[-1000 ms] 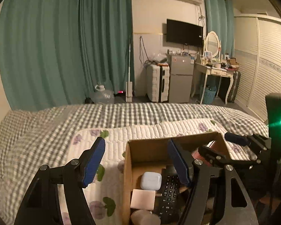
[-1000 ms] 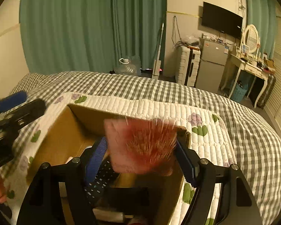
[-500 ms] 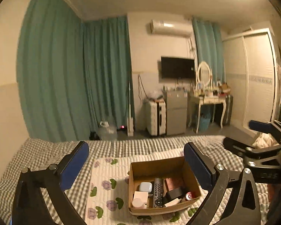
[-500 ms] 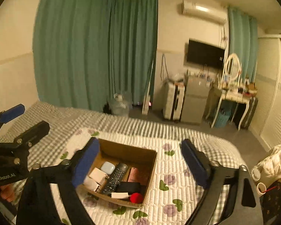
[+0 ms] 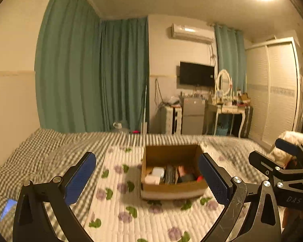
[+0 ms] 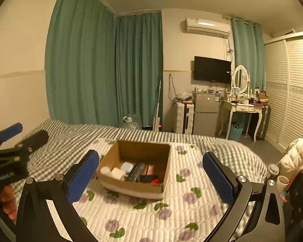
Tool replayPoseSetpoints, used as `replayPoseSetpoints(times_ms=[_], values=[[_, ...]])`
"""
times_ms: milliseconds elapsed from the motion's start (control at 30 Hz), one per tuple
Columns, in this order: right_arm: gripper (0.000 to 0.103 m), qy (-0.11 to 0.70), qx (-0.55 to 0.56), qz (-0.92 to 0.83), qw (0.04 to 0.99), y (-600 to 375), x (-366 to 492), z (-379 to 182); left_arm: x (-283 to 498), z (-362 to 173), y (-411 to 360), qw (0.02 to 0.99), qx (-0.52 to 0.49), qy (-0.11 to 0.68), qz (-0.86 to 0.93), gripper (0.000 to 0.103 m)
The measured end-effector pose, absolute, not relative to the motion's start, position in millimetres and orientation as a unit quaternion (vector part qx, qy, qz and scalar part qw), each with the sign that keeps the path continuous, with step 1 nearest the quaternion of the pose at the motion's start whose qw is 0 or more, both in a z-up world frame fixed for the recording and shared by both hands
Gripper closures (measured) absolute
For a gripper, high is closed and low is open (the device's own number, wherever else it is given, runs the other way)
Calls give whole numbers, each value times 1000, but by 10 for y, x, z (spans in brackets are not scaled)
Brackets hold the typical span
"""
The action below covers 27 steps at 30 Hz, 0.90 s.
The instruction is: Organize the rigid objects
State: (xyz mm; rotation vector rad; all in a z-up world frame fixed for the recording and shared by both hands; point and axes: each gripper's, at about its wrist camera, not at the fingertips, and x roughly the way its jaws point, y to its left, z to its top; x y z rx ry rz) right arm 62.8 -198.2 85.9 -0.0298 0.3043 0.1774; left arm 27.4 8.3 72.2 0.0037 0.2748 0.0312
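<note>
Your brown open-topped cardboard box [image 6: 138, 168] sits on the white quilted bed cover with purple flowers [image 6: 171, 211], which lies over the grey checked bed. Inside it you can make out a white rounded earbud-style case [image 6: 126, 166], a black remote control [image 6: 137, 173], a pale square block [image 6: 117, 173], a small white cylinder [image 6: 105, 169], a dark flat item and something red at the near right corner [image 6: 156, 181]; the left view shows the same contents, only blurred.

Your left gripper [image 5: 146, 179] and right gripper [image 6: 150, 178] both hang above the bed, well apart from the box. On each, the blue-padded fingers [image 6: 84, 173] are spread wide with nothing between them.

If you need anything from the box, expect these pieces to be light and stiff. The earbud-style case is probably smooth plastic and likely to slip, so take it across its flat faces, not its rounded ends. The remote is long and narrow; grip it across its width near the middle so it does not tip. The box itself looks light and thin-walled, so a pinch on one wall may flex it or tilt the contents. It seems safer to nudge it along the cover. The quilt is soft, so things pressed against it will sink a little.

As far as these views reach, nothing loose lies on the cover outside the box, so the sorting looks close to done.
</note>
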Motion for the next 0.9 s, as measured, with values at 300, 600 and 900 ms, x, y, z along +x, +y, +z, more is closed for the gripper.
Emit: replayPoseSetpoints(times_ms=[300, 600, 900], values=[[0, 184, -38, 83, 979, -1813, 807, 229, 410, 236, 172, 985, -4, 171, 10, 0], [0, 207, -34, 73, 975, -1876, 899, 137, 419, 138, 100, 984, 0, 178, 0, 0], [0, 210, -20, 61, 976, -1967, 924, 124, 455, 86, 149, 982, -1, 191, 1, 0]])
